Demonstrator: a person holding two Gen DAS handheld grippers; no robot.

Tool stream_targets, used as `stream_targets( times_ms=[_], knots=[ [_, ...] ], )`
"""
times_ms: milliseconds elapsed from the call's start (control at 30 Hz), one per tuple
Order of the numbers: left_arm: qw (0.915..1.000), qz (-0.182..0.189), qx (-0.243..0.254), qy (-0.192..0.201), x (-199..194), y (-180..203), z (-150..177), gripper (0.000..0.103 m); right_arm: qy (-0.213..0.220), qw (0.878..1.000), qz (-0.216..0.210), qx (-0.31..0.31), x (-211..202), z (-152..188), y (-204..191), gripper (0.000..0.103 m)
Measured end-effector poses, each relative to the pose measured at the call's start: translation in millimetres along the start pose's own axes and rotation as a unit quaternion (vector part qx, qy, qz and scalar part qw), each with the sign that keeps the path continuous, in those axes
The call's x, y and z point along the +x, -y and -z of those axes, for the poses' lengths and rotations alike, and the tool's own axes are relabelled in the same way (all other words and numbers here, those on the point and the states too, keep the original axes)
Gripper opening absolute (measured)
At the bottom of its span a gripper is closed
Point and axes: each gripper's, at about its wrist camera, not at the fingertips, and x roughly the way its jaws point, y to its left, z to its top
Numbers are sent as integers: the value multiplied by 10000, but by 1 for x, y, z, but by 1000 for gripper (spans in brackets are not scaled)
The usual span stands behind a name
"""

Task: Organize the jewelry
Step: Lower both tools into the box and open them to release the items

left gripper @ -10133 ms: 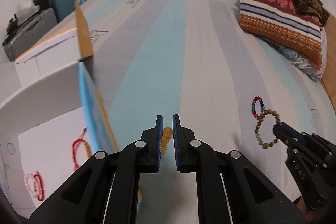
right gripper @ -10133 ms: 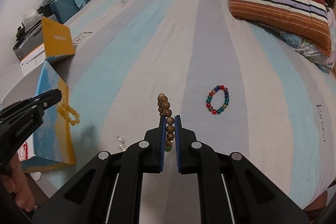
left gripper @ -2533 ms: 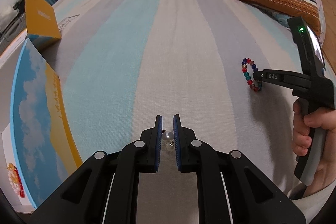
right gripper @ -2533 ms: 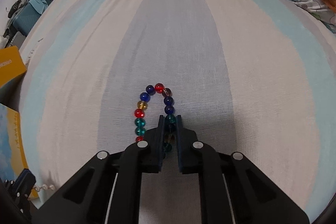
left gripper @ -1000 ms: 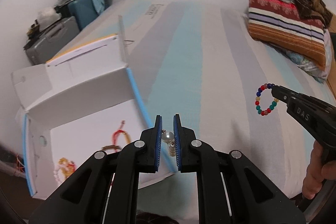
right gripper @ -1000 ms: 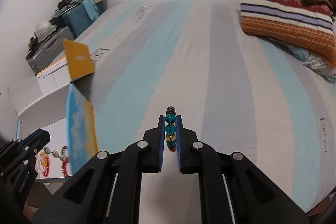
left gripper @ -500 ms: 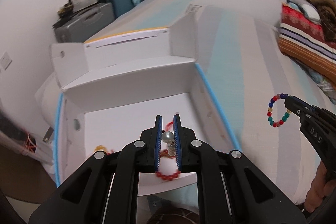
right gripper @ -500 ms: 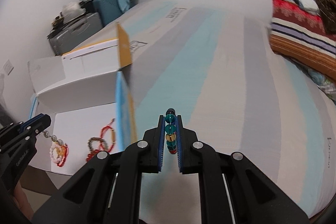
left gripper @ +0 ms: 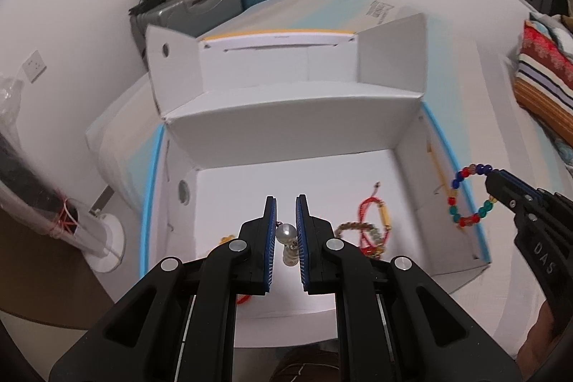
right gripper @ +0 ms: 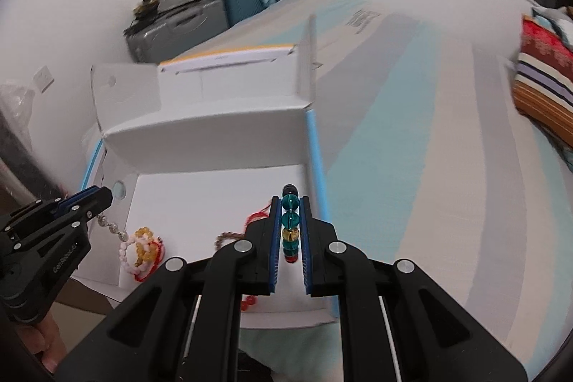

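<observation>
My left gripper (left gripper: 285, 213) is shut on a pearl bead string (left gripper: 286, 233) and holds it above the open white box (left gripper: 293, 138); in the right wrist view the pearl string (right gripper: 112, 227) hangs from the left gripper (right gripper: 102, 196). My right gripper (right gripper: 290, 213) is shut on a multicoloured bead bracelet (right gripper: 290, 221) over the box's right side; the bracelet also shows in the left wrist view (left gripper: 465, 199). In the box lie a red cord bracelet (left gripper: 372, 213), a brown bead bracelet (left gripper: 352, 228) and a yellow and pink bead pile (right gripper: 143, 251).
The box has a blue rim (left gripper: 454, 167) and upright white flaps (left gripper: 394, 52). It stands at the edge of a bed with a striped blue, grey and white sheet (right gripper: 429, 131). A striped pillow (right gripper: 544, 88) lies far right. Suitcases (right gripper: 200, 17) stand against the wall.
Both grippers have moved left from the bed to above the open box, each still holding its beads. The box floor with the earlier bracelets has come into view.
</observation>
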Motion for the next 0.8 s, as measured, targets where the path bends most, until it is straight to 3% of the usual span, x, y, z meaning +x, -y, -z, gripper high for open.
stream_targets(
  times_ms=[333,600,800],
  knots=[
    [9991,-39,-152,-384,40,-25,5,11,-541,9982,-111,-224,62,5,-37,9],
    [9960,-19,-238,-864,83,-33,7,11,-915,9951,-41,-379,101,13,-48,9],
    [9949,-99,-232,-973,97,-31,9,11,-1083,9934,28,-379,115,20,-46,9]
  ],
)
